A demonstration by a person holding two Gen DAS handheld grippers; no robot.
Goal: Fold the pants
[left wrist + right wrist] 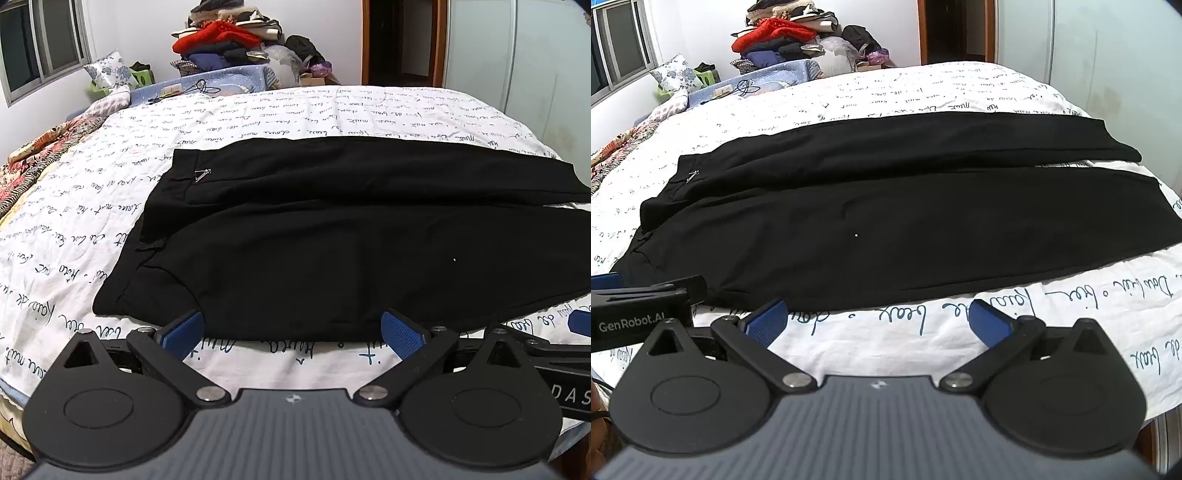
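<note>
Black pants (332, 236) lie flat on the bed, waistband to the left, both legs side by side running right. They also show in the right wrist view (886, 221). My left gripper (291, 330) is open and empty, its blue pads just at the near edge of the pants by the hip. My right gripper (879, 319) is open and empty, hovering over the sheet just short of the near leg's edge. The right gripper's tip shows at the right edge of the left view (576, 325); the left gripper shows at the left of the right view (642, 295).
The bed has a white quilt (258, 122) printed with dark handwriting. A floral blanket (44, 151) lies at the left. A pile of clothes (225, 40) and a blue cushion stand behind the bed. A wardrobe door (517, 55) is at the right, a window at far left.
</note>
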